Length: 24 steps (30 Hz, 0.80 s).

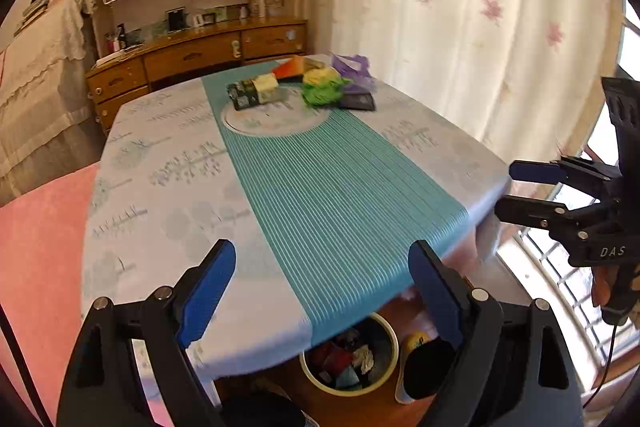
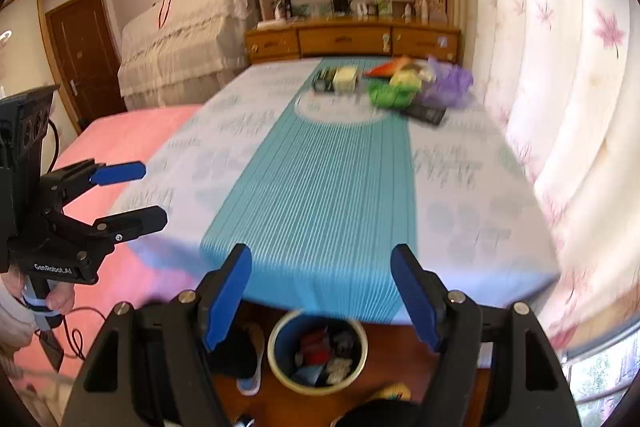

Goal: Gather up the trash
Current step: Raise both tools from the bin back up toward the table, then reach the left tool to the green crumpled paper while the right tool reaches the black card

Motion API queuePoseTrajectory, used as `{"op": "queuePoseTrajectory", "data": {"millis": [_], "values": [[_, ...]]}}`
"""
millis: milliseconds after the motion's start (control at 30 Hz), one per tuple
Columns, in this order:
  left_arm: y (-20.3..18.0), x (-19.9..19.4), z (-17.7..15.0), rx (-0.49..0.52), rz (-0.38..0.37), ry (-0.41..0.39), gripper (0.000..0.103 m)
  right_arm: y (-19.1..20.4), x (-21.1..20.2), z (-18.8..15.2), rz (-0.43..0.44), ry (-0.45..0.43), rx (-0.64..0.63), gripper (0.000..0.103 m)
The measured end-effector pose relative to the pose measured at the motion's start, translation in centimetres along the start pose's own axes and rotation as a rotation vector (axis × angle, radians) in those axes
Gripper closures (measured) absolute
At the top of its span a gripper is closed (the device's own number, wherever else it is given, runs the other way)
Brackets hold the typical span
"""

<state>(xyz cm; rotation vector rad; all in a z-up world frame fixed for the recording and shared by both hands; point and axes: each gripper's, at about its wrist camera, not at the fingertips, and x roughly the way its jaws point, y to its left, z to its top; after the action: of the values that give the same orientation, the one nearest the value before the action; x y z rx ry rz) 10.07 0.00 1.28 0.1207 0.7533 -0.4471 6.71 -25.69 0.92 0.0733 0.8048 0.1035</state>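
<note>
Nearest, left gripper (image 1: 322,291): hovering just off the near edge of the surface, its blue fingers (image 1: 208,291) standing wide apart and gripping nothing.
Right gripper (image 2: 322,291): hanging at the same near edge, jaws spread just as wide, nothing between the pads; in the left wrist view it is showing at the right side of the surface (image 1: 528,191), likewise empty.
Bin (image 2: 318,353): sitting on the wooden floor just under the near edge of the surface, round with a pale rim, already holding a heap of mixed scraps in red, white and blue.
Shoes (image 2: 252,359): lying on the floor beside the bin, one to its left and a yellow-toed one (image 1: 414,343) to its right.
Surface (image 1: 160,163): wearing a pale printed cloth with a teal striped runner (image 1: 332,187) running from near edge to far edge.
Trash: lying clustered at the far end of the surface, on and around a pale round mat (image 1: 272,117).
Dark and cream boxes (image 1: 254,91): resting at the left of that cluster.
Green crumpled piece (image 1: 322,93): sitting at the right of the mat, with a yellow piece (image 1: 320,75) touching it behind.
Orange wedge (image 1: 290,69): lying behind the boxes.
Purple bag (image 1: 352,67): slumping at the far right corner of the cluster, a flat dark packet (image 1: 358,102) just in front of it.
Wooden cabinet with bookshelves (image 2: 352,39): standing beyond the far edge of the surface.
Flowered curtain (image 1: 460,7): hanging along the right side of the surface.
</note>
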Motion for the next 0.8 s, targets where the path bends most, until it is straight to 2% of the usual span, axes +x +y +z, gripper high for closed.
{"op": "queuePoseTrajectory", "data": {"millis": [100, 267, 300, 367, 433, 600, 700, 800], "values": [[1.1, 1.9, 2.7, -0.04, 0.028, 0.018, 0.016, -2.0, 1.5, 2.7, -0.009, -0.011, 0.022, 0.03], [2.0, 7.1, 7.5, -0.009, 0.07, 0.052, 0.016, -5.9, 5.1, 6.3, -0.083, -0.012, 0.071, 0.031], [1.9, 8.3, 8.5, 0.004, 0.068, 0.052, 0.016, -7.2, 6.4, 7.2, -0.095, -0.006, 0.094, 0.033], [1.8, 10.7, 10.2, 0.031, 0.071, 0.05, 0.016, -9.4, 8.9, 8.4, -0.09, 0.016, 0.141, 0.05], [1.4, 13.7, 12.3, 0.063, 0.07, 0.062, 0.016, -11.7, 11.4, 9.4, -0.084, 0.041, 0.194, 0.057], [0.4, 21.1, 16.4, 0.156, 0.056, 0.097, 0.016, -16.0, 16.5, 11.5, -0.1, 0.086, 0.208, 0.057], [0.1, 25.3, 18.5, 0.202, 0.065, 0.118, 0.017, -18.0, 18.9, 12.7, -0.081, 0.099, 0.209, 0.057], [-0.2, 28.8, 20.3, 0.227, 0.049, 0.149, 0.017, -19.0, 20.6, 13.6, -0.082, 0.104, 0.19, 0.057]]}}
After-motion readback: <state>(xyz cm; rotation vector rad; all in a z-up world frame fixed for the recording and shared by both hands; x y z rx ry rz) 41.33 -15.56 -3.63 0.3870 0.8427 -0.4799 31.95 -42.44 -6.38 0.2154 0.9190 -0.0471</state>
